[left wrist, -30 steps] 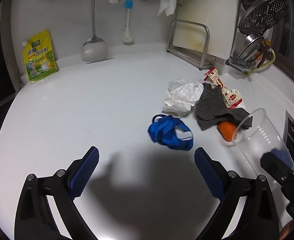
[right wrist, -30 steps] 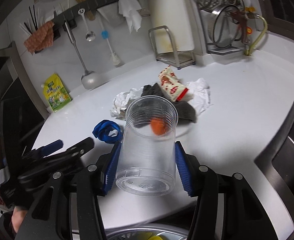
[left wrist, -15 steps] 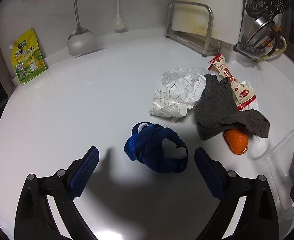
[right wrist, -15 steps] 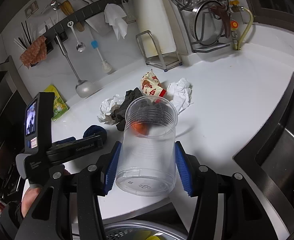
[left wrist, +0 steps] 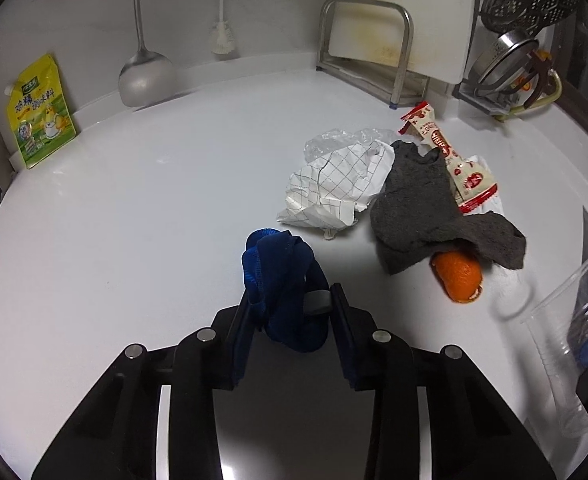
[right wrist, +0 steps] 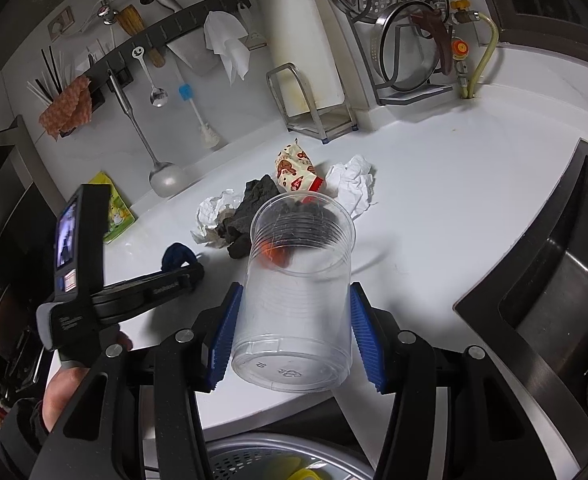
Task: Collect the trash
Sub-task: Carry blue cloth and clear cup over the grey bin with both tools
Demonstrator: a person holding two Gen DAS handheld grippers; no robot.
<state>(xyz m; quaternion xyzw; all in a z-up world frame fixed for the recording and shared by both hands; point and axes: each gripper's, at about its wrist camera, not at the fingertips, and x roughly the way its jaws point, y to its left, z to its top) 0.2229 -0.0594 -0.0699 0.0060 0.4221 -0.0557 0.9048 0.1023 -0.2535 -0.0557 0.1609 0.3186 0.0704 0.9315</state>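
A bunched blue strap (left wrist: 283, 280) is being pinched between the closed fingers of the left hand-held gripper (left wrist: 289, 312), just above the white table (left wrist: 153, 208). A clear plastic cup (right wrist: 298, 292) is being gripped on its side by the right hand-held gripper (right wrist: 294, 336). Crumpled checked paper (left wrist: 330, 188), a grey cloth (left wrist: 422, 208), a snack wrapper (left wrist: 454, 160) and orange peel (left wrist: 458, 276) are being left piled beyond the strap.

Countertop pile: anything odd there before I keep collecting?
Yes: a grey cloth is draped over an orange peel among the wrappers. It looks more like a rag than trash; the rest is ordinary litter.
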